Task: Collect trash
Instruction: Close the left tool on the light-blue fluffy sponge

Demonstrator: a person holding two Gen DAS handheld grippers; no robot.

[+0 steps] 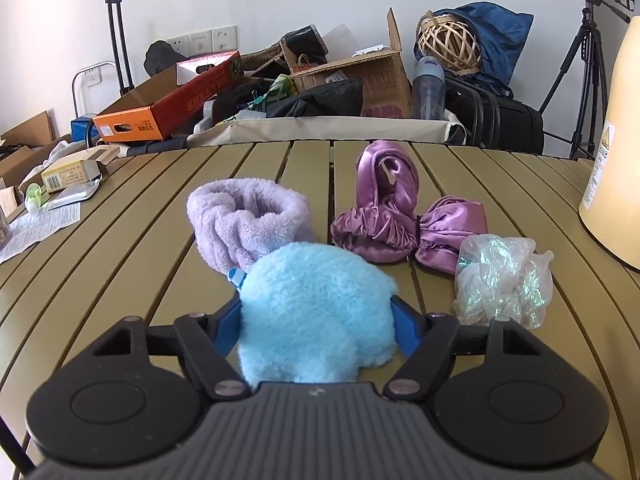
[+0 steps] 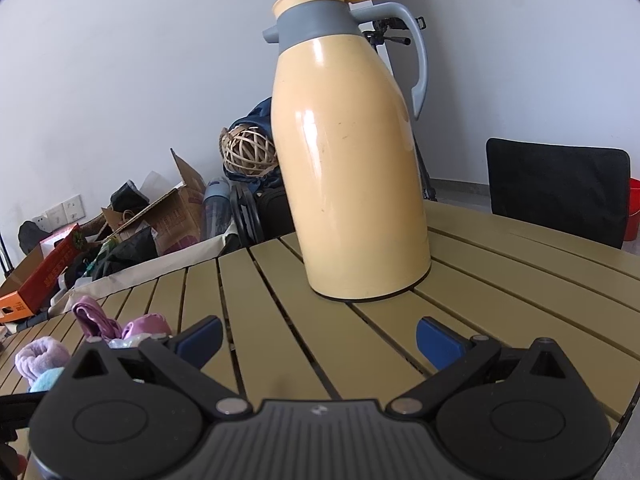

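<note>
Between the left gripper (image 1: 316,316) pads, touching both: fluffy blue puff (image 1: 316,316)

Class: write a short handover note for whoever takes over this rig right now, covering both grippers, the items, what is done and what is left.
Left gripper: jaws closed on the blue puff, low over the table.
Right gripper: open, empty, facing the jug.
On the table: lilac band, satin cap, plastic wad.
Done: puff gripped.
Left: carry it off, then judge the rest; no bin in view.
</note>
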